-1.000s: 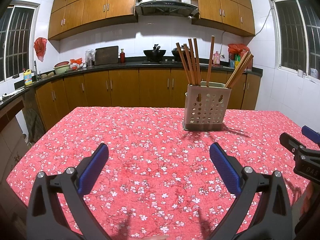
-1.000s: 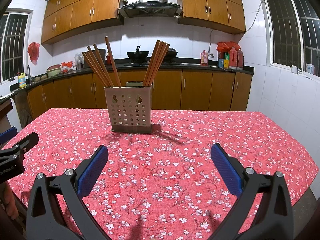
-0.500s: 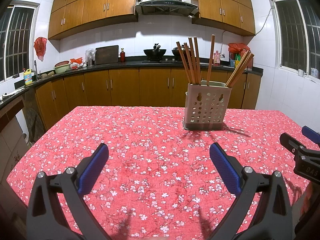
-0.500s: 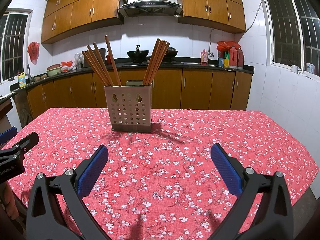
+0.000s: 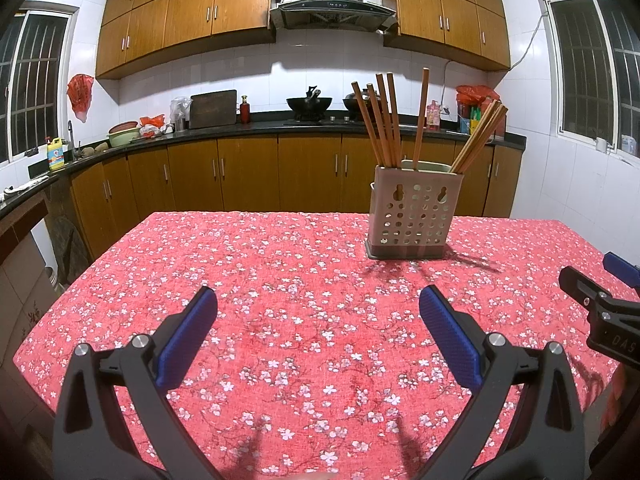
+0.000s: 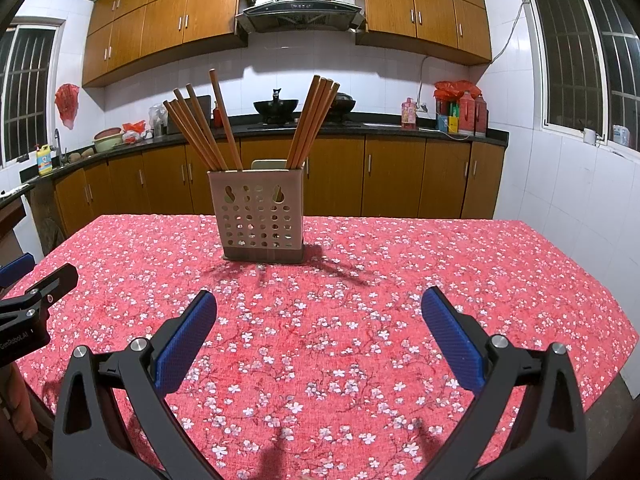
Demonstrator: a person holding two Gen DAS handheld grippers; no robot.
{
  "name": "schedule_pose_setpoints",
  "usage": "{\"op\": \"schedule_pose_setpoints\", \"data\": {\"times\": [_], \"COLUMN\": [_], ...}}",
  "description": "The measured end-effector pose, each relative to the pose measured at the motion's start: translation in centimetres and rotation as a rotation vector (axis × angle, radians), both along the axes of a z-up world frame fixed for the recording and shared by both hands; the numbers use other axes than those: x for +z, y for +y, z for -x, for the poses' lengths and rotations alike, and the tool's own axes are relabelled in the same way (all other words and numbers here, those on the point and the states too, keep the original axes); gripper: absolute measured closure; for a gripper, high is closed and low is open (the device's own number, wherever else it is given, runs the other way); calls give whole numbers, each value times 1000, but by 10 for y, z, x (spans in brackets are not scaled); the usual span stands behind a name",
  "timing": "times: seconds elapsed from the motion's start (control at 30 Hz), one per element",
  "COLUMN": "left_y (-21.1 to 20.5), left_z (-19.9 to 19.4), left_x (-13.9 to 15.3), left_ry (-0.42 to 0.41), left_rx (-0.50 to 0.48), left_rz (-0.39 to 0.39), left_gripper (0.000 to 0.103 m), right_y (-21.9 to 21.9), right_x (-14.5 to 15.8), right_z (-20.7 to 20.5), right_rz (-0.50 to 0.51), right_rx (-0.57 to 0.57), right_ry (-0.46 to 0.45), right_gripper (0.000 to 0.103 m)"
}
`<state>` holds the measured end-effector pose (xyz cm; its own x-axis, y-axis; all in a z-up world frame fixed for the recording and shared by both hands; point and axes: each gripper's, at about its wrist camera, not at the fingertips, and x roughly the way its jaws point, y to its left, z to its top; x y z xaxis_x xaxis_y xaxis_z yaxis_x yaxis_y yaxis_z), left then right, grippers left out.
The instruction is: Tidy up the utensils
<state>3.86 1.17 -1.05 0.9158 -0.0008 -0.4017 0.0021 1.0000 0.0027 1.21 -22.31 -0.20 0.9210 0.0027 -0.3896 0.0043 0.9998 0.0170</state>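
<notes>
A beige perforated plastic utensil holder stands upright on the tabletop, which is covered by a red cloth printed with small white blossoms. Long brown wooden chopsticks rise out of the holder in two clusters: in the left wrist view one bunch leans left, a single stick stands nearly upright beside it, and a second bunch leans right from the far right corner. The right wrist view shows the same holder with its chopsticks fanned out to both sides (how the inside is divided cannot be made out).

The left hand-held gripper hovers over the near part of the cloth with its blue-padded fingers spread wide and nothing between them; the holder sits ahead and to its right, well apart. The right hand-held gripper is likewise spread wide and empty, its blue pads over bare cloth, the holder ahead and slightly left. Each gripper shows at the edge of the other's view.

Behind the table runs a dark kitchen counter over brown wooden cabinets, with a black wok under a steel range hood.
</notes>
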Motion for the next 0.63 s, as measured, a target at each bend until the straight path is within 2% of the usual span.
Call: {"op": "schedule_pose_setpoints", "data": {"times": [0.63], "left_y": [7], "left_z": [-1], "left_x": [-3], "left_ry": [9], "left_rx": [10], "left_rz": [4], "left_gripper": [4], "right_y": [-1], "right_x": [0], "right_z": [-1], "right_rz": [-2], "right_rx": [0], "right_ry": [5], "right_gripper": [2]}}
